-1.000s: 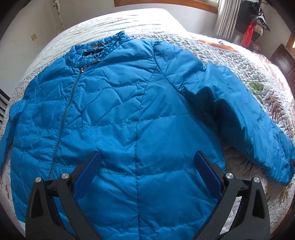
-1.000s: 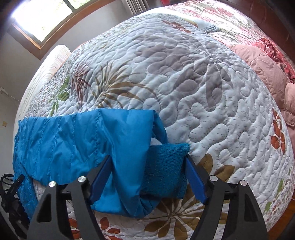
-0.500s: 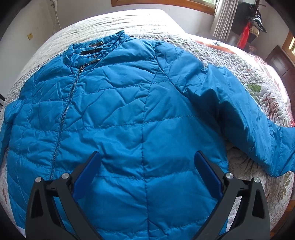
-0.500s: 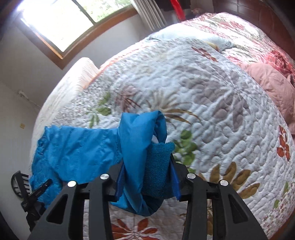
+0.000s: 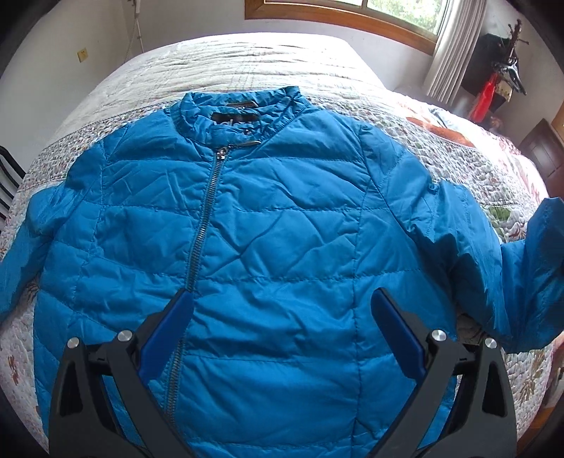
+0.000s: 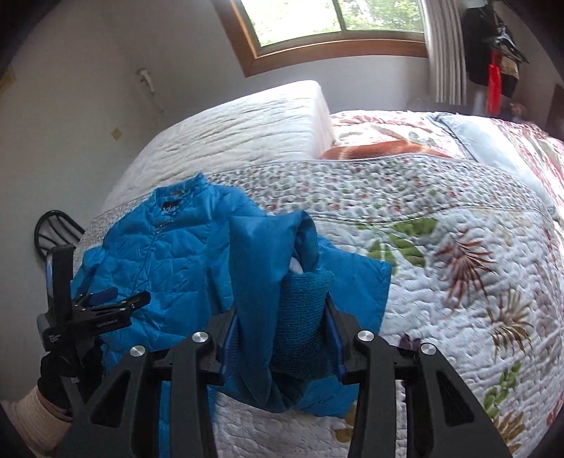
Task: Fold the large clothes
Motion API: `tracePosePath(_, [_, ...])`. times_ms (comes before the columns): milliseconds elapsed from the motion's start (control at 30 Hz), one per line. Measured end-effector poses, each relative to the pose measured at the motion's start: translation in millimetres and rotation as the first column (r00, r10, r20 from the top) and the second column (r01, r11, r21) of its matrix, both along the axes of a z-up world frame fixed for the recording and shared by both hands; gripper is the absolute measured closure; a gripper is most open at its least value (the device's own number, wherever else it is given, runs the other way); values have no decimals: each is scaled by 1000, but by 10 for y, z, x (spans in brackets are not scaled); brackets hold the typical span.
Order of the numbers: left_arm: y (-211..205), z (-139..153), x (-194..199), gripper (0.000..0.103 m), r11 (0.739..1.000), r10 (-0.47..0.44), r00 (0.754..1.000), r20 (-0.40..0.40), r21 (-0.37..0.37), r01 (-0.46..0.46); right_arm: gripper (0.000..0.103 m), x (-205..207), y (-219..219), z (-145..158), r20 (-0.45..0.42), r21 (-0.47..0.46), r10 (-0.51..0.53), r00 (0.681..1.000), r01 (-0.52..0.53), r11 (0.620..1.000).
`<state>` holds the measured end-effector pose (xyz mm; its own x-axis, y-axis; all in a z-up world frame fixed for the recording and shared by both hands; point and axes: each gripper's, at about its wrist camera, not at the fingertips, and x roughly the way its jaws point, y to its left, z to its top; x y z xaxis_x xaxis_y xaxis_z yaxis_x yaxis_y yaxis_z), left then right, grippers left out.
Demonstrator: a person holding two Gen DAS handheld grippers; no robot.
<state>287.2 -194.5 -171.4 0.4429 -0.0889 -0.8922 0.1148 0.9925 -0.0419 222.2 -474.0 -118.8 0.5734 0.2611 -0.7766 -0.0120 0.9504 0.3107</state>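
Right wrist view: the right gripper [image 6: 280,340] is clamping the knit cuff [image 6: 303,317] of the sleeve [image 6: 261,267], its jaws having just been closing onto the bunched fabric, narrowed to about the cuff's thickness. A second ago the sleeve was lying flat on the quilt [image 6: 458,282]; now it is being raised and swung toward the jacket body, so the first fold seems to be starting. In the left wrist view, the left gripper [image 5: 282,310] is hovering over the lower front of the blue jacket [image 5: 275,218], its jaws standing wide with nothing between them. The jacket is lying face up on the bed, zipper [image 5: 201,225] closed, collar toward the far wall. Counting: one jacket, two sleeves, one lifted, two grippers, one window [image 6: 335,21] beyond.
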Motion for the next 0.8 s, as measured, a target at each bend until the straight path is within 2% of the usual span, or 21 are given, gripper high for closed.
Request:
tracePosePath(133, [205, 32, 95, 4, 999, 35, 999, 5, -7, -35, 60, 284, 423, -168, -49, -34, 79, 996, -81, 996])
tracePosePath(200, [303, 38, 130, 4, 999, 49, 999, 4, -14, -48, 57, 370, 588, -246, -78, -23, 107, 991, -109, 994])
tracePosePath(233, [354, 42, 144, 4, 998, 55, 999, 2, -21, -55, 53, 386, 667, -253, -81, -5, 119, 990, -120, 993])
tracePosePath(300, [456, 46, 164, 4, 997, 69, 998, -7, -42, -69, 52, 362, 771, -209, -51, 55, 167, 985, -164, 985])
tracePosePath(367, [538, 47, 171, 4, 995, 80, 997, -14, -62, -81, 52, 303, 797, -127, 0, 183, 235, 972, -231, 956])
tracePosePath(400, [565, 43, 173, 4, 994, 83, 996, -18, -70, -84, 52, 285, 806, -86, 19, 218, 242, 970, -240, 946])
tracePosePath(500, [583, 30, 155, 4, 991, 69, 997, -38, -113, -73, 52, 200, 696, -10, 18, 173, 177, 984, -177, 969])
tracePosePath(633, [423, -18, 92, 4, 985, 0, 997, -73, -174, -12, 52, 65, 317, -74, -31, 115, 31, 999, -27, 993])
tracePosePath(800, [103, -193, 80, 4, 981, -80, 987, -137, -188, 53, 52, -150, -184, -286, -97, 100, -108, 989, 118, 988])
